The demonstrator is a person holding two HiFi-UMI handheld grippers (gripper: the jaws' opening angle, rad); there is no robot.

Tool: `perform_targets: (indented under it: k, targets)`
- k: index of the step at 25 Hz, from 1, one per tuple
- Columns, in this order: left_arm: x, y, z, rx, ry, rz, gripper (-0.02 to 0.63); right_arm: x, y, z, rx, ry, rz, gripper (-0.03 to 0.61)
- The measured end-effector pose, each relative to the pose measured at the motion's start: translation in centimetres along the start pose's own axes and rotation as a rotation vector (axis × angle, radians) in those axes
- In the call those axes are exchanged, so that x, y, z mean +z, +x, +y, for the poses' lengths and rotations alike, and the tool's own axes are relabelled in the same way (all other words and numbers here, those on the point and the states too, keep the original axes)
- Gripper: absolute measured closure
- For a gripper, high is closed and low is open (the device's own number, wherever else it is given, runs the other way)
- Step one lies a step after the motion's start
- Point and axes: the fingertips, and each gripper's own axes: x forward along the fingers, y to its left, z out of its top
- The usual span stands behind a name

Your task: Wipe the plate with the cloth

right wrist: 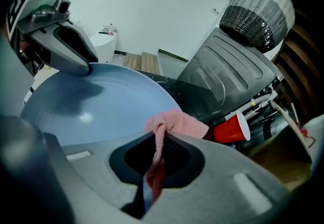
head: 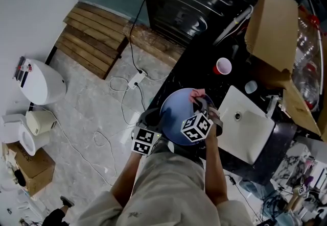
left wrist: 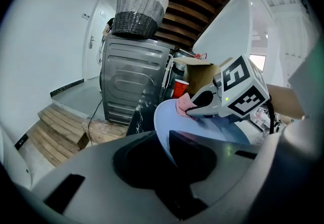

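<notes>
A light blue plate (head: 179, 113) is held up over the dark counter's front edge. My left gripper (head: 153, 120) is shut on the plate's near-left rim (left wrist: 164, 134). My right gripper (head: 200, 103) is shut on a pink cloth (head: 197, 94), which lies on the plate's far side. In the right gripper view the cloth (right wrist: 174, 123) bunches out of the jaws onto the plate (right wrist: 96, 101), with the left gripper (right wrist: 76, 58) across on the opposite rim. From the left gripper view the cloth (left wrist: 183, 104) shows under the right gripper (left wrist: 200, 109).
A white sink (head: 244, 123) is set in the dark counter right of the plate. A red cup (head: 223, 66) stands behind it, a cardboard box (head: 273, 26) further right. A black washing machine (head: 189, 0) with a woven basket (left wrist: 139, 8) stands beyond. Cables (head: 122, 97) run over the floor.
</notes>
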Motion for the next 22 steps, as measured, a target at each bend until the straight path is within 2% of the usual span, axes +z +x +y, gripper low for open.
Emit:
perform_targets:
  k: [22]
  targets:
    - [0.0, 0.2, 0.0, 0.0, -0.001, -0.01, 0.534, 5.0, -0.4, 4.5, 0.133, -0.074, -0.155, 0.557]
